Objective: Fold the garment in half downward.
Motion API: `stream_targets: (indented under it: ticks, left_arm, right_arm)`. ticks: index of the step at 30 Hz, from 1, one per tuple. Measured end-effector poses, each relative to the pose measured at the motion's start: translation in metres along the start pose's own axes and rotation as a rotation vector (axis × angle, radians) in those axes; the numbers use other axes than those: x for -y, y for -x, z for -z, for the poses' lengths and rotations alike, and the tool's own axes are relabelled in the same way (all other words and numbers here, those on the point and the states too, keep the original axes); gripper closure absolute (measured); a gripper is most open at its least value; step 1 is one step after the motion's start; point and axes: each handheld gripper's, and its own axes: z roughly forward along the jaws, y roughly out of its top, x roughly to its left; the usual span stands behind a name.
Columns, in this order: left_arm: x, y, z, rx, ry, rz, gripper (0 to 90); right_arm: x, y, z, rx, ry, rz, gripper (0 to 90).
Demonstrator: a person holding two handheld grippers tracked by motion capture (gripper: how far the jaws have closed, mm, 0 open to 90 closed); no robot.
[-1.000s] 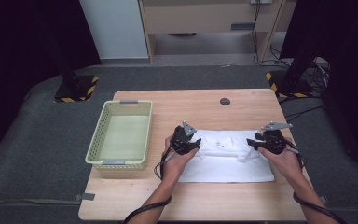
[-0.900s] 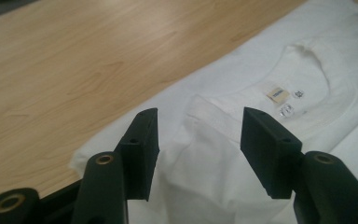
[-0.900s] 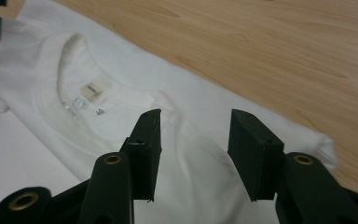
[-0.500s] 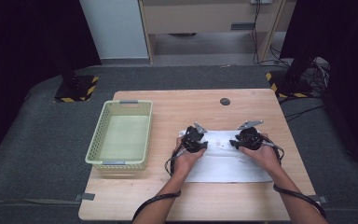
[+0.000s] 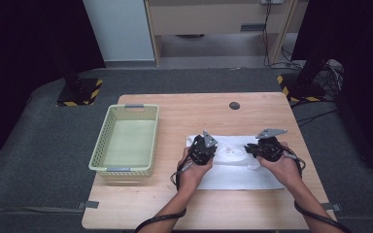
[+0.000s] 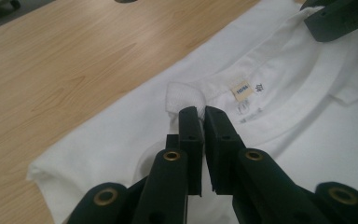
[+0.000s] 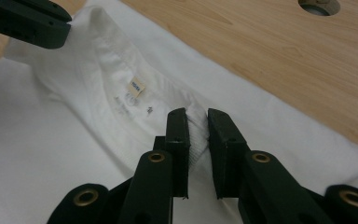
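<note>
1. A white T-shirt (image 5: 233, 165) lies spread on the wooden table (image 5: 184, 116), its neck opening facing up, and both grippers are at that neckline

2. The left gripper (image 6: 201, 122) has just been closing; its jaws now stand nearly together with a raised fold of the ribbed collar (image 6: 184, 95) pinched between them, the cloth bunching up just past the tips

3. Just beyond that fold, on the far side of the left gripper's fingers (image 6: 189, 135), the small yellow neck label (image 6: 241, 89) sits inside the collar, with faint printed marks next to it

4. The right gripper (image 7: 196, 121) has also just been closing; its jaws are narrow and grip the collar rib (image 7: 196, 126), which shows white between the two pads

5. From the right gripper's fingers (image 7: 177, 135) the same yellow label (image 7: 137, 87) lies a little ahead and to the picture's left, within the neck opening

6. In the high view the left gripper (image 5: 203, 149) and the right gripper (image 5: 267, 147) sit on either side of the neckline, apart from each other, each held in a hand (image 5: 192, 171)

7. A pale green basket (image 5: 126, 145) stands on the table well off to the outer side of the left gripper's fingers, clear of the shirt

8. A round dark hole (image 5: 234, 105) in the tabletop lies beyond both grippers' tips, past the shirt's far edge
</note>
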Motion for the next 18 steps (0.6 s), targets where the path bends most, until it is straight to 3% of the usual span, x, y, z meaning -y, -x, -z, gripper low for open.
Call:
stream_targets:
  ticks: [3,10,12,15,18]
  left_arm:
    - [0.014,0.006,0.013,0.028,0.024,0.032,86.7]
    - [0.03,0.021,0.02,0.049,0.036,0.006,88.2]
    - [0.034,0.024,0.02,0.056,0.032,0.008,88.2]
    - [0.038,0.026,0.019,0.06,0.03,0.01,88.3]
    - [0.039,0.027,0.019,0.064,0.032,0.014,87.6]
  right_arm:
    - [0.013,-0.013,0.011,-0.018,0.005,0.015,78.7]
    - [0.037,-0.031,0.017,-0.046,0.011,0.016,76.3]
    - [0.043,-0.034,0.016,-0.042,-0.002,0.044,71.3]
    - [0.046,-0.036,0.013,0.001,0.009,0.077,55.6]
    - [0.047,-0.04,0.008,-0.002,-0.027,0.139,66.2]
